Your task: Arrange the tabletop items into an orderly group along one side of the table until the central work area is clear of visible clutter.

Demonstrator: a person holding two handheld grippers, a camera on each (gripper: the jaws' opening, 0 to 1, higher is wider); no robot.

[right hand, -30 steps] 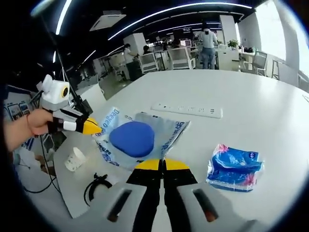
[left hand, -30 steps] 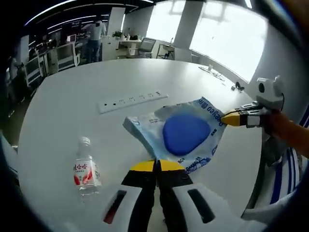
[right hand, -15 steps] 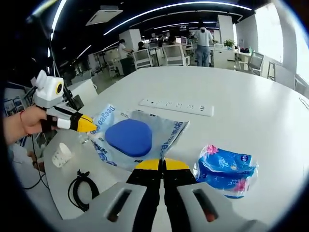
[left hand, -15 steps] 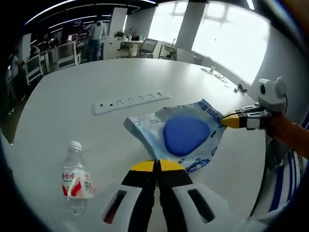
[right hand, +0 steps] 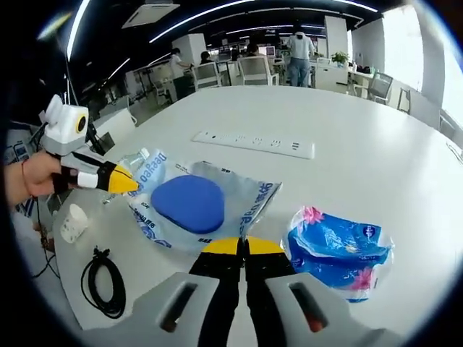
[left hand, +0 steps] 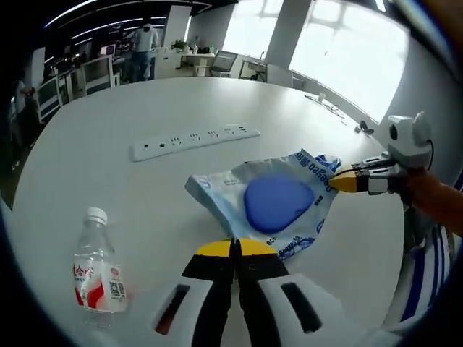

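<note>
Both grippers' jaws pinch the bag [left hand: 278,206], apparently; bare table [left hand: 108,123] beyond.

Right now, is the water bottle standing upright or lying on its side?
Upright. In the left gripper view the water bottle stands on its base on the white table, white cap on top, red label reading level around its body.

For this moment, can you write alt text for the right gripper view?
Both claws, the right and the left, pinch opposite edges of a clear bag holding a blue pad on a white table. A blue tissue pack, power strip, paper cup and black cable lie around.
</note>
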